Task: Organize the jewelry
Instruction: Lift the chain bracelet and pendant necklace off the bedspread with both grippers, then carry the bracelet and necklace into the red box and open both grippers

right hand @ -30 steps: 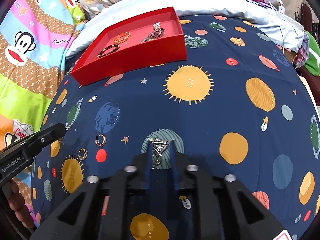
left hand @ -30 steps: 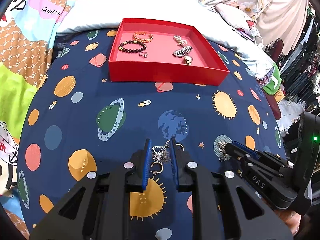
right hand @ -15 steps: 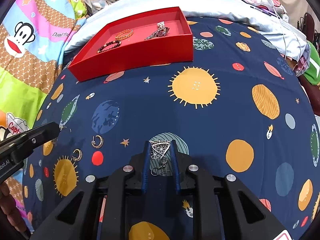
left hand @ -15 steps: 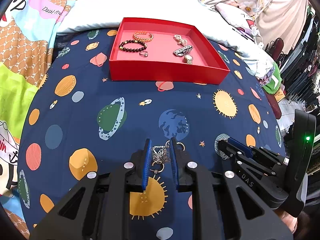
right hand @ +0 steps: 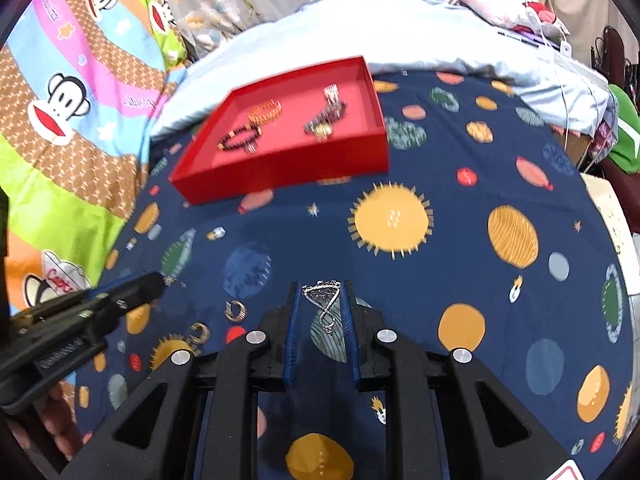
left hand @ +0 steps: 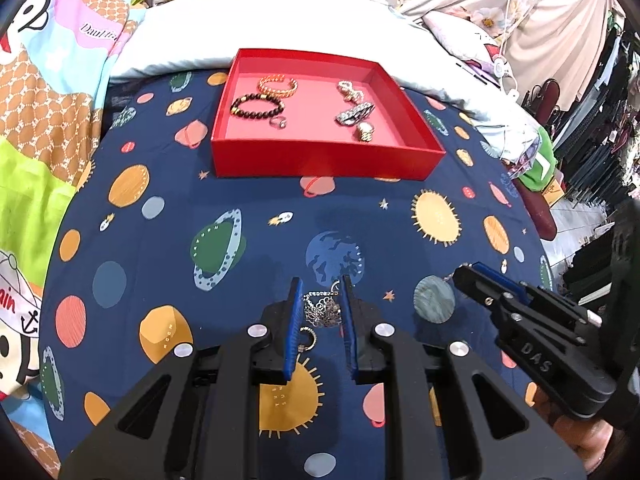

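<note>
The left gripper (left hand: 320,304) is clamped on a silver filigree earring (left hand: 322,309) just above the navy planet-print bedspread (left hand: 248,240). The right gripper (right hand: 320,304) is clamped on a matching silver triangular filigree earring (right hand: 322,298), its hook dangling. Two gold hoop earrings (right hand: 236,311) lie on the bedspread, near left. The shallow red cardboard tray (left hand: 320,158) of bracelets and rings sits far centre.

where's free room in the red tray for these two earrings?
Red tray: bare strip along the near wall, plus the centre lane between the dark bead bracelet and the silver chain piece. Crowded at back-left, around the gold bangle, and right of centre.
</note>
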{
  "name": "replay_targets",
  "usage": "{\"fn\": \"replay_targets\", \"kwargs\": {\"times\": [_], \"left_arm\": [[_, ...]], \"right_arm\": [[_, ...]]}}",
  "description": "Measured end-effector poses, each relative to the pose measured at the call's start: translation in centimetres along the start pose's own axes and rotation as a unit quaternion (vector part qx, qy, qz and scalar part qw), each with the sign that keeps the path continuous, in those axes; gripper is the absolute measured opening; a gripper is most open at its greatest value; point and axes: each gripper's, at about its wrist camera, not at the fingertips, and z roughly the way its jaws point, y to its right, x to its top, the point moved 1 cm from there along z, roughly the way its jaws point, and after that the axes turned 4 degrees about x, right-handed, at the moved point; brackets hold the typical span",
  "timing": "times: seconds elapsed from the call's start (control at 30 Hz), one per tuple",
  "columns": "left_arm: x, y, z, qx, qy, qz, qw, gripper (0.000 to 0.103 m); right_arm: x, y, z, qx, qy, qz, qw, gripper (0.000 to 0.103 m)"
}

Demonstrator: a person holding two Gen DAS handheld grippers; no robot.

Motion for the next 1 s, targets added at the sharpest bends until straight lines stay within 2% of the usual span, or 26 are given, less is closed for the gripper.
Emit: {"fn": "replay_targets", "kwargs": {"times": [0.23,0.53,0.7,1.0], "left_arm": [[1.8,0.4,-1.7,-0.006,0.029,0.006,0.9995,0.017],[4.6,0.4,-2.6,-0.006,0.056,0.011,0.9983,0.017],[7.3,0.2,-2.3,0.001,0.077,0.011,0.9970,0.017],[13.1,-1.0,0.6,0.020,0.099,0.002,0.9949,0.017]], "right_arm": [[2.2,-0.9,-2.6,0.011,0.032,-0.010,0.999,0.018],[5.4,-1.4,-3.6,0.016,0.060,-0.021,0.998,0.018],[7.9,-1.4,-2.8,0.018,0.071,-0.027,0.997,0.018],[12.9,-1.5,1.1,0.022,0.070,-0.034,0.997,0.018]]}}
